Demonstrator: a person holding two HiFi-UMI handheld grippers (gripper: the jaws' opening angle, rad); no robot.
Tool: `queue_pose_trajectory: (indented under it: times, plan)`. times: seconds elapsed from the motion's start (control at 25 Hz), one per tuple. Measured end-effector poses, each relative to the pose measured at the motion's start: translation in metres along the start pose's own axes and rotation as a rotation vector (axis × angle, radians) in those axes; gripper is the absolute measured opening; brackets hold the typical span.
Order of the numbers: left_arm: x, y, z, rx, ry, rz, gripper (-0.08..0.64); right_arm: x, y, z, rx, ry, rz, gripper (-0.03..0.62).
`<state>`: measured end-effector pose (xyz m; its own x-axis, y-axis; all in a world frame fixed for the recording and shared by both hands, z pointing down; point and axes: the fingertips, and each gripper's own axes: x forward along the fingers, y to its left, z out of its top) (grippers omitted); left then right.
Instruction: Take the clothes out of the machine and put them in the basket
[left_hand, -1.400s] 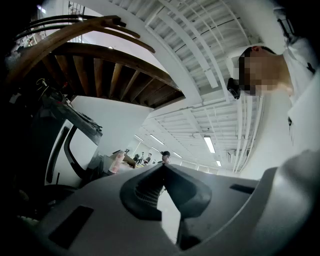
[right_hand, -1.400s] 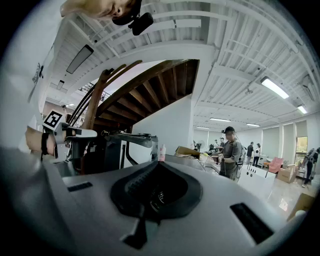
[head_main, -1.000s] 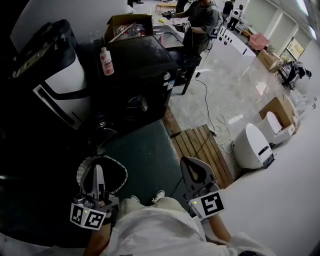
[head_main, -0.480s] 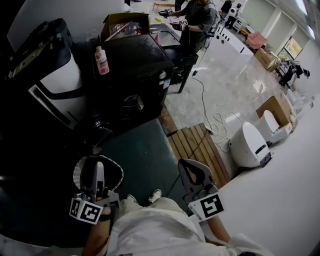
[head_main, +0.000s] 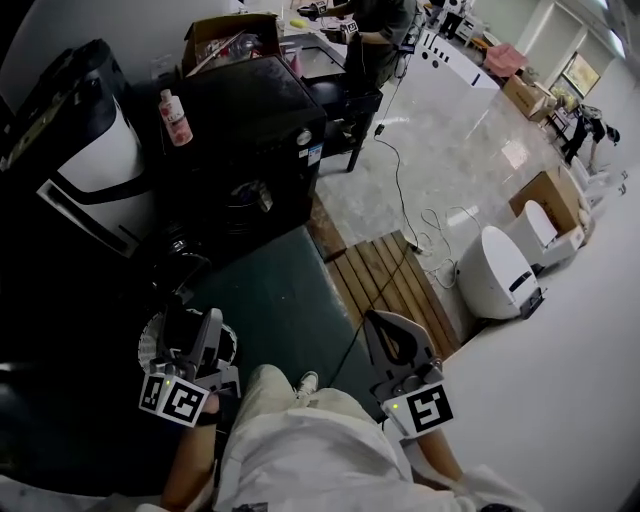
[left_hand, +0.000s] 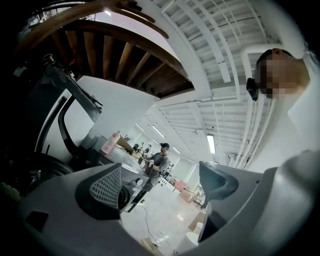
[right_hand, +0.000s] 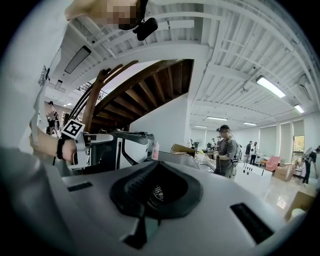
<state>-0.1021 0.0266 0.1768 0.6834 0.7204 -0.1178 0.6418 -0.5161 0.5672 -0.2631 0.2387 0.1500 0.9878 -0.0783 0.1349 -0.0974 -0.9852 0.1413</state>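
Note:
The black washing machine (head_main: 250, 120) stands at the back, its round door (head_main: 250, 195) facing a green mat. The white mesh basket (head_main: 147, 338) sits on the floor at lower left; its inside is dark and I cannot make out clothes in it. My left gripper (head_main: 193, 318) hangs right over the basket. Its jaws have just been opening and now stand wide apart with nothing between them (left_hand: 162, 187). My right gripper (head_main: 380, 322) is over the mat's right edge, shut and empty (right_hand: 155, 187).
A pink bottle (head_main: 174, 105) and a cardboard box (head_main: 215, 35) sit on and behind the machine. A white and black appliance (head_main: 85, 170) stands left of it. A wooden slatted pallet (head_main: 385, 275), a cable (head_main: 410, 215) and a white device (head_main: 495, 275) lie to the right. A person (head_main: 370, 20) works at the back.
The left gripper's jaws went from shut to wide open over the basket, and it dropped lower. The right gripper shifted slightly. The head view swung, so the machine sits further left.

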Motion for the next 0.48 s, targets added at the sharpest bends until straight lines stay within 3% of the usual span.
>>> queue_pose_trajectory:
  times: [0.24, 0.48]
  plan:
    - [0.030, 0.012, -0.021, -0.013, 0.039, 0.030, 0.468, 0.020, -0.022, -0.018, 0.015, 0.053, 0.020, 0.012]
    - [0.089, 0.044, -0.052, -0.031, 0.078, 0.060, 0.468, 0.088, -0.055, -0.027, 0.001, 0.081, 0.065, 0.012]
